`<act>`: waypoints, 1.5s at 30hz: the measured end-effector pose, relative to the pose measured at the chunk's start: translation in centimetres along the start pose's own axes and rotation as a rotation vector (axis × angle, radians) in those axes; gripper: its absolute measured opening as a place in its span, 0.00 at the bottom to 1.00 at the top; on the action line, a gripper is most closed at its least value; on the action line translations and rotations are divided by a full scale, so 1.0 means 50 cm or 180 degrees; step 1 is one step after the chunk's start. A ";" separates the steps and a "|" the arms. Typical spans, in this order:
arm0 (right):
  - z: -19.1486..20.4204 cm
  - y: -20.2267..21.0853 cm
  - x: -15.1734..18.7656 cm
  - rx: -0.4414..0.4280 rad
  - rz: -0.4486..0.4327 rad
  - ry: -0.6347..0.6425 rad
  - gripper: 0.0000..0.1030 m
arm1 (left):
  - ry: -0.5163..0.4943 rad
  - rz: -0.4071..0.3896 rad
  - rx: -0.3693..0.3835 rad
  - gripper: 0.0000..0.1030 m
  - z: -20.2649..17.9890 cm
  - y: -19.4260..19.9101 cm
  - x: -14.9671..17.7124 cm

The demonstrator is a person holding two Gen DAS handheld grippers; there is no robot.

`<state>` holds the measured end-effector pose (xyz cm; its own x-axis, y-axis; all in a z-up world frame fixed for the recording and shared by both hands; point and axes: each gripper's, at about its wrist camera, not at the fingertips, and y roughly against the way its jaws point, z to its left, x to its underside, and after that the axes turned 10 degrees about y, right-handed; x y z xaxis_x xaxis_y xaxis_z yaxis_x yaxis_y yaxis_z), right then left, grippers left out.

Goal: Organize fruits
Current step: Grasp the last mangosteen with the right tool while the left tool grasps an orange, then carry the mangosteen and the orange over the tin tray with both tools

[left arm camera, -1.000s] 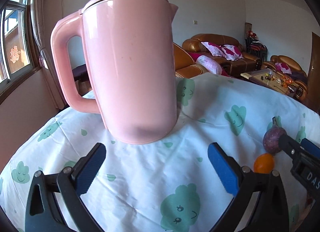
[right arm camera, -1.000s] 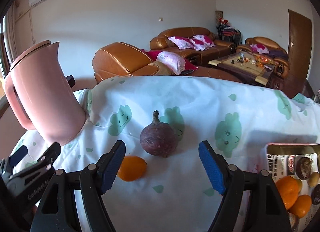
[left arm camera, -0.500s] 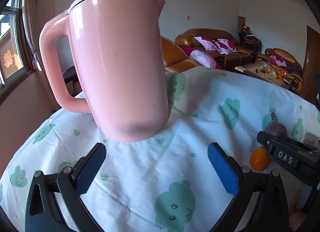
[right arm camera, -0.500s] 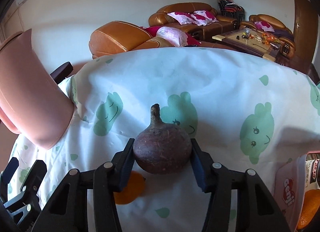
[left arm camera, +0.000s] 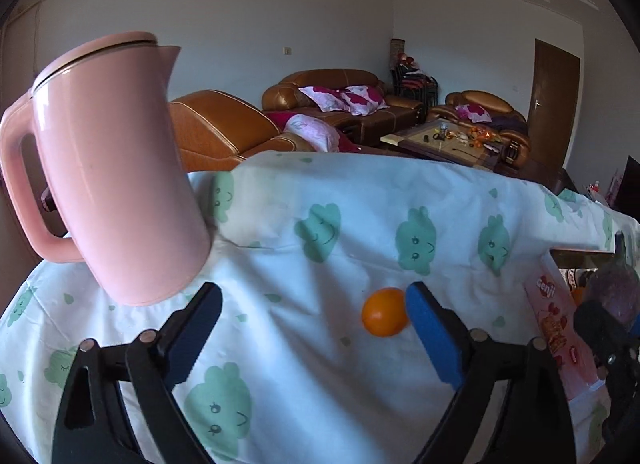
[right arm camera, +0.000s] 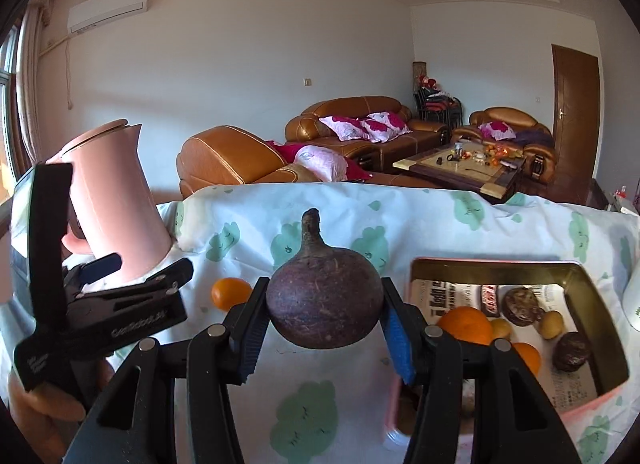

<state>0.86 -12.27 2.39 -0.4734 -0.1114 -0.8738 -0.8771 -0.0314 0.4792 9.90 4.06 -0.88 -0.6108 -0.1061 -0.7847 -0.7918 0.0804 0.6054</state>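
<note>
My right gripper [right arm camera: 324,328] is shut on a dark purple round fruit with a stem [right arm camera: 324,304] and holds it above the tablecloth, left of a pink box [right arm camera: 600,292] lined with newspaper that holds oranges and several dark and yellow fruits. A small orange [left arm camera: 385,317] lies on the cloth just left of my left gripper's right fingertip; it also shows in the right wrist view [right arm camera: 231,293]. My left gripper [left arm camera: 314,330] is open and empty above the cloth. The held fruit shows at the right edge of the left wrist view [left arm camera: 614,293].
A tall pink kettle [left arm camera: 108,184] stands on the table at the left. The table wears a white cloth with green cloud faces [left arm camera: 360,232]. The pink box [left arm camera: 554,316] is at the right. Brown sofas and a coffee table stand beyond.
My right gripper lifted the purple fruit off the cloth toward the box. My left gripper swung right, from facing the kettle to the orange.
</note>
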 end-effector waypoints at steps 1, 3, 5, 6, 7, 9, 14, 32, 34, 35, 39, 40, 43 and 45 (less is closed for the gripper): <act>-0.004 0.007 0.008 0.0015 0.0011 0.0023 0.53 | -0.0053 0.0050 0.0033 0.88 -0.020 -0.006 0.000; -0.017 0.020 0.021 0.0035 0.0045 0.0036 0.53 | -0.0194 0.0157 0.0010 0.86 -0.057 -0.027 0.000; -0.033 0.032 0.033 0.0062 0.0049 0.0003 0.53 | -0.0306 0.0285 -0.0067 0.73 -0.088 -0.052 0.004; -0.040 0.037 0.038 0.0083 0.0039 -0.0016 0.53 | -0.0337 0.0354 -0.0086 0.72 -0.097 -0.064 0.006; -0.046 0.039 0.040 0.0104 0.0029 -0.0027 0.53 | -0.0355 0.0428 -0.0108 0.69 -0.103 -0.076 0.008; -0.055 0.041 0.041 0.0112 0.0011 -0.0058 0.53 | -0.0357 0.0551 -0.0166 0.63 -0.107 -0.097 0.015; -0.060 0.028 0.046 0.0016 0.0060 -0.0104 0.53 | -0.0304 0.0783 -0.0064 0.52 -0.099 -0.112 0.023; -0.045 0.060 0.052 0.0279 -0.0190 0.0091 0.53 | 0.0120 -0.0143 -0.0161 0.38 -0.063 0.033 0.027; -0.048 0.066 0.051 0.0269 -0.0216 0.0083 0.53 | 0.0118 -0.0189 -0.0141 0.38 -0.072 0.050 0.037; -0.052 0.068 0.049 0.0262 -0.0222 0.0068 0.53 | 0.0111 -0.0216 -0.0133 0.38 -0.079 0.057 0.041; -0.069 0.083 0.052 0.0240 -0.0228 0.0015 0.53 | 0.0093 -0.0299 -0.0050 0.38 -0.107 0.088 0.055; -0.074 0.087 0.055 0.0248 -0.0225 0.0019 0.53 | 0.0089 -0.0321 -0.0029 0.38 -0.114 0.099 0.060; -0.096 0.102 0.063 0.0303 -0.0229 0.0031 0.53 | 0.0046 -0.0380 0.0043 0.38 -0.139 0.125 0.074; -0.113 0.111 0.068 0.0357 -0.0234 0.0036 0.53 | 0.0013 -0.0402 0.0089 0.38 -0.159 0.138 0.080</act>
<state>-5.15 -18.46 2.52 -0.4070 -0.1241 -0.9049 -0.9133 0.0714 0.4010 2.01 -3.68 1.18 -0.5063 -0.1212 -0.8538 -0.8621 0.0938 0.4979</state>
